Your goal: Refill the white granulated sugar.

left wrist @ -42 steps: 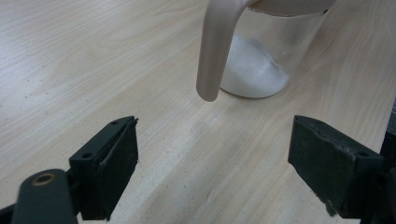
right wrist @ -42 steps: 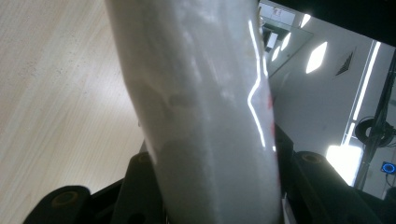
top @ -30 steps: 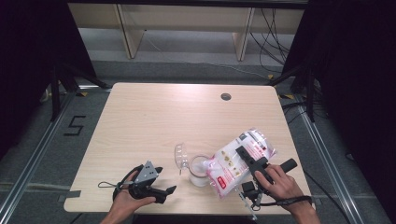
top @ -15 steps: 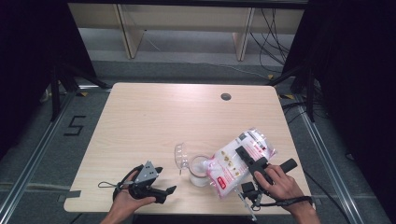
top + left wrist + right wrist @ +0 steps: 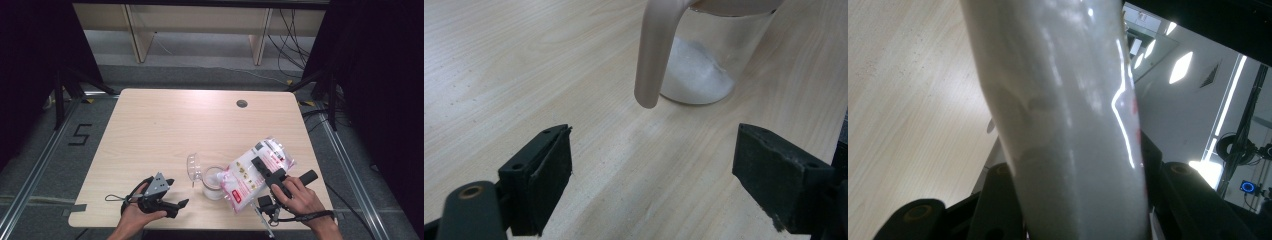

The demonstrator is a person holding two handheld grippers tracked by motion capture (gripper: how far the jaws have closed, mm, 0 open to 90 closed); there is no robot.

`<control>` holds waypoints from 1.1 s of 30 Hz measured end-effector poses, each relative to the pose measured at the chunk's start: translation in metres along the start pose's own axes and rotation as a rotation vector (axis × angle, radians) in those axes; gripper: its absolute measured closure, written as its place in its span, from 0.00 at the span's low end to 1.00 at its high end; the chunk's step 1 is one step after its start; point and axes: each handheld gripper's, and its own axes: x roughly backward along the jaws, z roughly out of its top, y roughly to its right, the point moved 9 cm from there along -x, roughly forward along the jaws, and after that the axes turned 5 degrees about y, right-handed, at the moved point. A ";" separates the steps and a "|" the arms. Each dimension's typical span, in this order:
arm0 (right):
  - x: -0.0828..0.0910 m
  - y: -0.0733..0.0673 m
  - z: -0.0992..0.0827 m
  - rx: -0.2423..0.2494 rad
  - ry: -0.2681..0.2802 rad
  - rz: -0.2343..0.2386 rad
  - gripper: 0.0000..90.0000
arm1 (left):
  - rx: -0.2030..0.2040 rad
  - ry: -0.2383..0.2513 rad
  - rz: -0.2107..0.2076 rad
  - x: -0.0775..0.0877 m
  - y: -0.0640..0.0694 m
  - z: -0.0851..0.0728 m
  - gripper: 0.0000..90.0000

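Right gripper view: my jaws are clamped on a plastic bag of white powder point(image 5: 1068, 125), its glossy side pressed between both pads. From the high view, my right gripper point(image 5: 264, 173) holds that bag point(image 5: 255, 172) tilted, lower end over the glass jar point(image 5: 214, 182), which sits near the table's point(image 5: 175, 120) front edge. White powder lies in the jar's bottom point(image 5: 696, 75). The jar's hinged lid point(image 5: 193, 167) stands open on its left side. My left gripper point(image 5: 167, 200) rests low just left of the jar, jaws apart, bare wood between them, pointed at the jar.
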 end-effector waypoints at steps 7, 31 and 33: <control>0.001 0.001 0.000 0.007 -0.004 0.000 0.69 | 0.001 -0.001 0.001 0.000 0.000 0.000 0.18; 0.000 -0.002 0.000 -0.032 0.009 0.010 0.70 | -0.004 -0.004 0.001 0.001 -0.001 0.000 0.18; 0.000 -0.002 0.000 -0.044 0.013 -0.001 0.70 | -0.001 -0.003 0.001 0.001 0.000 0.000 0.18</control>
